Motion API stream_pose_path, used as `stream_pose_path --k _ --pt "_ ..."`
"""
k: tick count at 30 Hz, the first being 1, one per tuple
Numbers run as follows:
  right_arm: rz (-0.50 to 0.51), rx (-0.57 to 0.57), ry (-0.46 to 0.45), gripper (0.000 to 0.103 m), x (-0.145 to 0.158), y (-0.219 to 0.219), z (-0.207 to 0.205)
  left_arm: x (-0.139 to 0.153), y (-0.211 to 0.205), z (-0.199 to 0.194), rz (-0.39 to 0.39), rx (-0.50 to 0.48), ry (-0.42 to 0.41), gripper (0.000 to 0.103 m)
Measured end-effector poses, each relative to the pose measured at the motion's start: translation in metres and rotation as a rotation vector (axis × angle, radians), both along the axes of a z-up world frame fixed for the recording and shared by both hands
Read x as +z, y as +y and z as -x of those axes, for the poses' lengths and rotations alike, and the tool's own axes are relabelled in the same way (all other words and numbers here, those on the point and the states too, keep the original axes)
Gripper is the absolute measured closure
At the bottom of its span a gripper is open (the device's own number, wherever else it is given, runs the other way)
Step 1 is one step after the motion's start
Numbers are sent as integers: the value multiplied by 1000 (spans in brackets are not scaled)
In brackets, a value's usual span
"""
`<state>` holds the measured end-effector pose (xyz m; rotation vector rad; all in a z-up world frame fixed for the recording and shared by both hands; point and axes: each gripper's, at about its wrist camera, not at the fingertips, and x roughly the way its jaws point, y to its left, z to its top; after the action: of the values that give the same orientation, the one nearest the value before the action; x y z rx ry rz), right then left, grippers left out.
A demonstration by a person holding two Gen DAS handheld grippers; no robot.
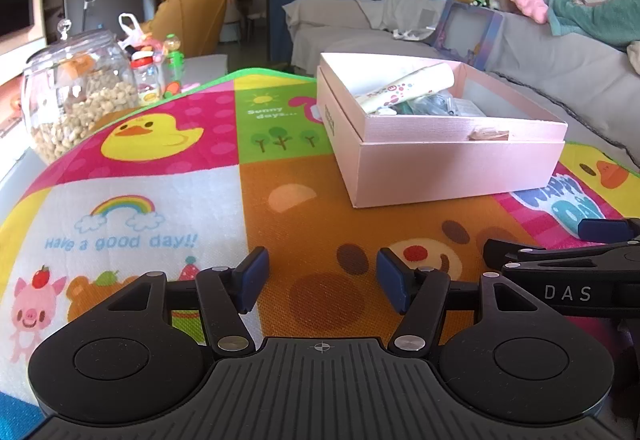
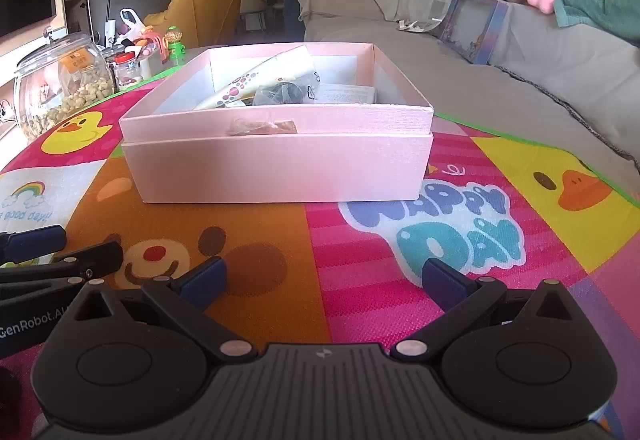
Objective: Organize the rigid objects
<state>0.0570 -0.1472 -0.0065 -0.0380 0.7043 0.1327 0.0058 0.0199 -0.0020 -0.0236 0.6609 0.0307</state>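
Your left gripper (image 1: pixel 322 286) and right gripper (image 2: pixel 324 280) both hover with jaws spread, empty. The pink box (image 2: pixel 280 164) sits mid-frame on the mat (image 2: pixel 400 300): probably light, stiff cardboard; take its side walls.

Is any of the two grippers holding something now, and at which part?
Nothing is held. The left gripper and the right gripper are both open and empty above the mat, short of the pink box.
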Motion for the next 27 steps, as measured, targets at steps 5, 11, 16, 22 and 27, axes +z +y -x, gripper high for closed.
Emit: stream_pose_path --k 5,11,16,22,27 --pt "-4 -1 -1 0 0 -1 0 0 0 0 0 0 0 38" --pt "-6 -1 -1 0 -1 -2 0 0 0 0 0 0 0 38" --pt "-5 -1 -1 0 -1 -2 0 0 0 0 4 0 0 38" --pt "-5 -1 -1 0 -1 -2 0 0 0 0 1 0 0 38" --pt "-5 -1 -1 0 -1 -2 0 0 -1 0 -4 -1 1 38"
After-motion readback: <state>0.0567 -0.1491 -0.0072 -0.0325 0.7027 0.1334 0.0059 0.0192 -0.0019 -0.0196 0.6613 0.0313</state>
